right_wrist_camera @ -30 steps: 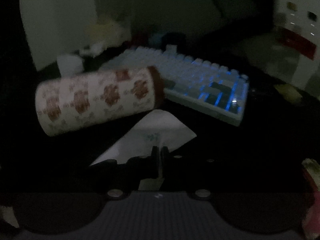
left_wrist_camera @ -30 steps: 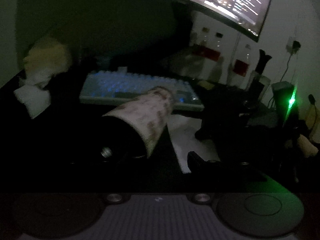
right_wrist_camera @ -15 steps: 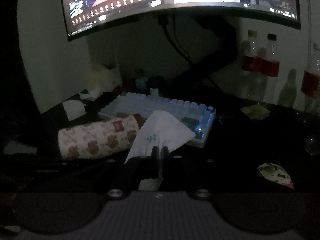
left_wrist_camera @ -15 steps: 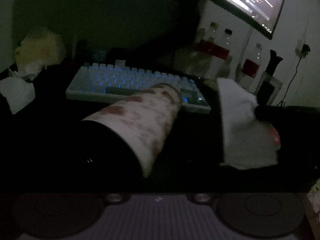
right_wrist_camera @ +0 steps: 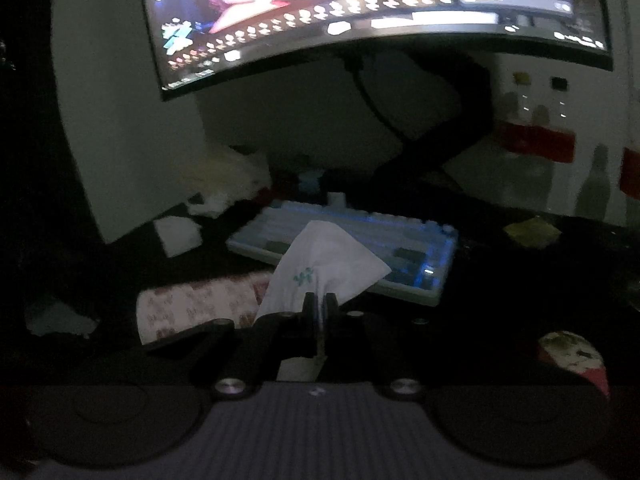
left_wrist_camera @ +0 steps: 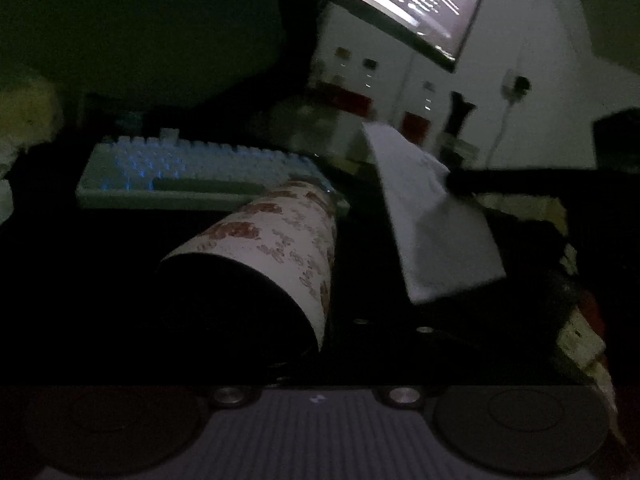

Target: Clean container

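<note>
container (left_wrist_camera: 276, 248) lying before keyboard (left_wrist_camera: 192, 176), tissue (left_wrist_camera: 432, 224) to its right, monitor (right_wrist_camera: 360, 12) behind

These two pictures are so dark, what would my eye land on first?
Probably the glowing curved monitor at the top of the right view, with a blue-lit keyboard on the dark desk below it. Next, a white tissue pinched in the right tool in front of the keyboard. In the left view, a patterned cylindrical container fills the middle, lying tilted towards the keyboard.
</note>
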`<state>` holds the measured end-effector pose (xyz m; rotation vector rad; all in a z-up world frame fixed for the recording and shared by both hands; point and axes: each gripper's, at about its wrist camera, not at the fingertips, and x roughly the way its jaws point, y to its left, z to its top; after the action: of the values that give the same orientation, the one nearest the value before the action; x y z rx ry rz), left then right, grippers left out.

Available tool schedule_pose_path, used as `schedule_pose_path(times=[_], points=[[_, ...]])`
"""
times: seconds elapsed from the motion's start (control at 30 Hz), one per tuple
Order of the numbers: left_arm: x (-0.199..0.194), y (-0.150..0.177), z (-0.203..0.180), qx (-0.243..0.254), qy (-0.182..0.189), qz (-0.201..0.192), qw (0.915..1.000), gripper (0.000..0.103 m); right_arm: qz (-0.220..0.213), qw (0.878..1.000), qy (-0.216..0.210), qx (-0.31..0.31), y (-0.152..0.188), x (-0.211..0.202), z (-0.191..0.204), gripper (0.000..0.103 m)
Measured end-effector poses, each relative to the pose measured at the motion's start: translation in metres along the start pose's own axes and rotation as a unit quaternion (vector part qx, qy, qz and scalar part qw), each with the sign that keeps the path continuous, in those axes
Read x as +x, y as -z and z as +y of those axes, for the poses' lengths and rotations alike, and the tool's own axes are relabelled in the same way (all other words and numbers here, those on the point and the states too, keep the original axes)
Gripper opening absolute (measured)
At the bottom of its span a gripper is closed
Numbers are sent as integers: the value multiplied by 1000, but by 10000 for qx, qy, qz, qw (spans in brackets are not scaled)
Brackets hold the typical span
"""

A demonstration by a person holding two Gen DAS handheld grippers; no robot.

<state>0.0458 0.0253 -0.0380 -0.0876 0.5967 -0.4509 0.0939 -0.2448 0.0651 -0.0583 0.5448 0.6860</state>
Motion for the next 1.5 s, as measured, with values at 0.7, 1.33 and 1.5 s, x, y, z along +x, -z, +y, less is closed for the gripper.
schedule_pose_path(times=[0.7,1.33,1.5], points=[[-6,17,-9,73,-188,-130,9997,49,386,9962,-233,-739,12,68,67,6],[-7,16,-4,-62,-78,-193,9998,49,179,9770,-1173,-1773,-6,55,51,45],[-6,15,-5,-65,-77,-181,9998,53,493,9457,-2090,-2442,-17,58,54,45]])
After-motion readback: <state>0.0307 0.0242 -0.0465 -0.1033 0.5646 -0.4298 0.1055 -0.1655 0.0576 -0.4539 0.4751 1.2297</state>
